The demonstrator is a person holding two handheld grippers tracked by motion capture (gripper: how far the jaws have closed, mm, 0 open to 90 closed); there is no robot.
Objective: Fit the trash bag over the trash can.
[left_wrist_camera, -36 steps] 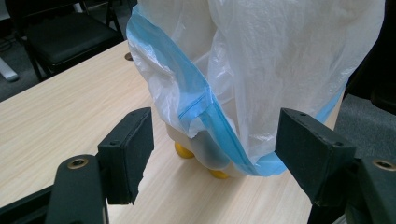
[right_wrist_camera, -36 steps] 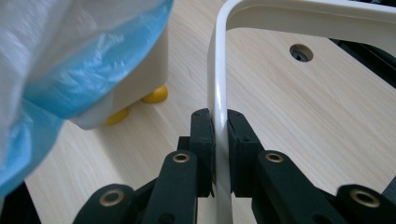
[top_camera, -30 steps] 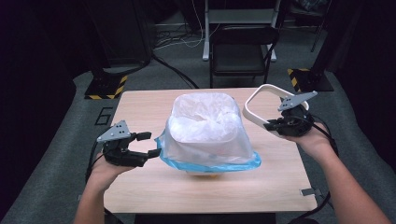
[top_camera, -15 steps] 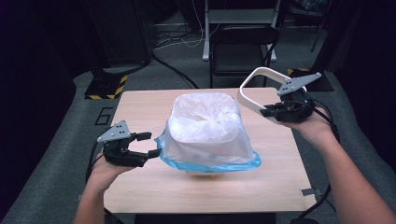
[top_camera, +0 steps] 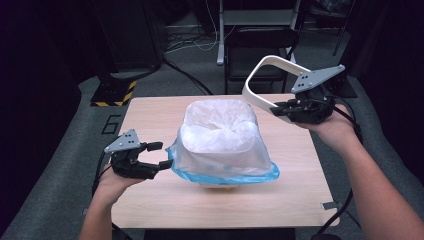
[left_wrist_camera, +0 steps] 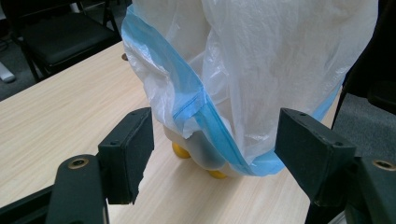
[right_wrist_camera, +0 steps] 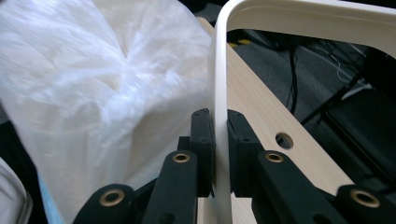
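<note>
Right gripper (top_camera: 278, 109), clamped on the white ring (top_camera: 260, 75), has lifted it higher (left gripper (top_camera: 159, 155) gapes); we can seat it over the bag-lined bin (top_camera: 220, 140) next.

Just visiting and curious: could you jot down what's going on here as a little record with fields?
Setting: wooden table
Centre item: small white bin lined with a clear bag with a blue hem
Right claw: shut on white rim ring, held in the air above the table's far right
Left claw: open, beside the bag's hem
Likely next: ring onto bin, perhaps
</note>
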